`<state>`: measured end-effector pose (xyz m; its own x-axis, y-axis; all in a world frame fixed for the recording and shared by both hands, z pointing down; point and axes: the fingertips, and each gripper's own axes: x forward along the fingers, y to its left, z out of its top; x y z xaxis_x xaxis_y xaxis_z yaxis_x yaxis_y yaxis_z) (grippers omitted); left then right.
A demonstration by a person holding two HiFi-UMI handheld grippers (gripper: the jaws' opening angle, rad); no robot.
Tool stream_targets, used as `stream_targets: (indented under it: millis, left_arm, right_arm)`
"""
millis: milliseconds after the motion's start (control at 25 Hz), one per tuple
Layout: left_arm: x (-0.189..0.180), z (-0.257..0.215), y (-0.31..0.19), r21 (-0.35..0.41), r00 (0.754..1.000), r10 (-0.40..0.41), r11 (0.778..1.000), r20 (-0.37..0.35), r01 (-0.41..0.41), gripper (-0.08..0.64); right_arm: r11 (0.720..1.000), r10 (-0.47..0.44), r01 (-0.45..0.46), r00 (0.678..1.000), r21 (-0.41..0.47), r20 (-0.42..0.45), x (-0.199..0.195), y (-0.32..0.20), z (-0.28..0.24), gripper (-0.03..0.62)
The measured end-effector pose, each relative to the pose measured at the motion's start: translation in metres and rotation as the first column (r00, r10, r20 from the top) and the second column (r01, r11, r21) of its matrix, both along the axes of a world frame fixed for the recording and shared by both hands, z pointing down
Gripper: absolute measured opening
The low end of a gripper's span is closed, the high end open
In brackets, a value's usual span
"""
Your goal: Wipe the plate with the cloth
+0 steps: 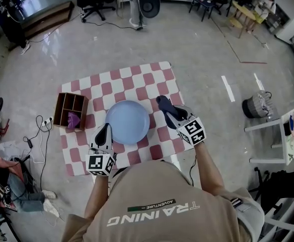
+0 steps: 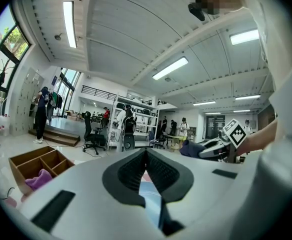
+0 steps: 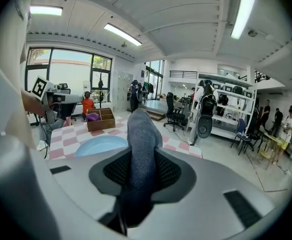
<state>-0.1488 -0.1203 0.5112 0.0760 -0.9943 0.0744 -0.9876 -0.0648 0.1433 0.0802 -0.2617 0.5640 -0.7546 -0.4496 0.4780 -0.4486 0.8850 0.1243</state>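
A pale blue plate (image 1: 127,121) sits over the red-and-white checkered mat (image 1: 137,79). My left gripper (image 1: 105,131) is shut on the plate's near left rim; in the left gripper view that rim (image 2: 148,196) shows as a thin blue edge between the closed pads. My right gripper (image 1: 168,110) is shut on a dark grey cloth (image 1: 163,104), held up in the air just right of the plate. In the right gripper view the cloth (image 3: 142,139) sticks out past the jaws, with the plate (image 3: 100,145) below and to the left.
A wooden divided box (image 1: 70,111) with a purple cloth (image 1: 73,119) inside stands at the mat's left edge. Cables (image 1: 41,130) lie on the floor left of it. A dark basket (image 1: 258,106) and a white table (image 1: 288,135) stand to the right.
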Motion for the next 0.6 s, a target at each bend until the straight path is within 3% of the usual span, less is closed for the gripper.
stream_targets:
  millis: [320,600]
  left_arm:
    - [-0.010,0.007,0.011,-0.016,0.999,-0.041,0.999,-0.006,0.041,0.011]
    - [-0.021,0.010,0.035,-0.028,0.996,-0.088,0.996,-0.007,0.088,0.011]
  right_arm:
    - [0.997,-0.078,0.077,0.997,-0.029,-0.012,-0.028,0.008,0.010,0.123]
    - [0.963,-0.263,0.261,0.964,-0.073,-0.029,-0.093,0.040,0.029,0.123]
